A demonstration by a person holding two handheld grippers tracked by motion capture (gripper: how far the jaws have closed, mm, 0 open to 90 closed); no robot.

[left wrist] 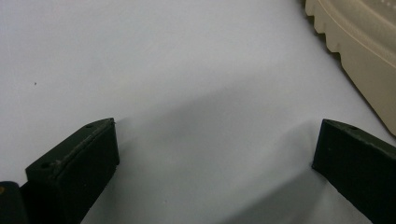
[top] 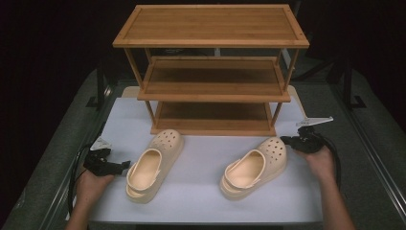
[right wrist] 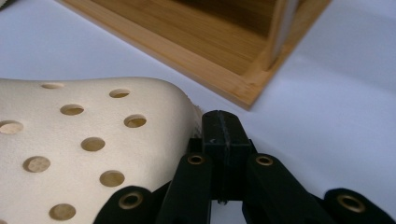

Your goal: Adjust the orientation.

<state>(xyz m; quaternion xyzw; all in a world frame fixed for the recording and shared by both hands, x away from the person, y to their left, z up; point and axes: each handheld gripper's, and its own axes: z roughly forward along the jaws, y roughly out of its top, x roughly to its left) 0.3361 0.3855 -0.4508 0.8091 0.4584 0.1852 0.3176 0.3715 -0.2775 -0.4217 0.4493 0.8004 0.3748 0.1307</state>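
Two cream clogs with holed toes lie on the white tabletop [top: 201, 196] in front of a three-tier wooden shoe rack [top: 213, 84]. The left clog [top: 153, 165] sits just right of my left gripper [top: 125, 165]. That gripper [left wrist: 217, 126] stands open over bare white surface, with the clog's ridged sole [left wrist: 364, 51] off to its upper right. My right gripper [top: 283, 140] is beside the toe of the right clog [top: 256, 165]. Its jaws [right wrist: 223, 122] are shut together with nothing between them, right next to the holed toe [right wrist: 84, 140].
The corner of the rack's bottom shelf [right wrist: 196, 42] lies just beyond the right gripper. All three shelves are bare. Grey carpeted floor [top: 57, 143] flanks the table, and dark stand legs [top: 100, 91] rise at both sides.
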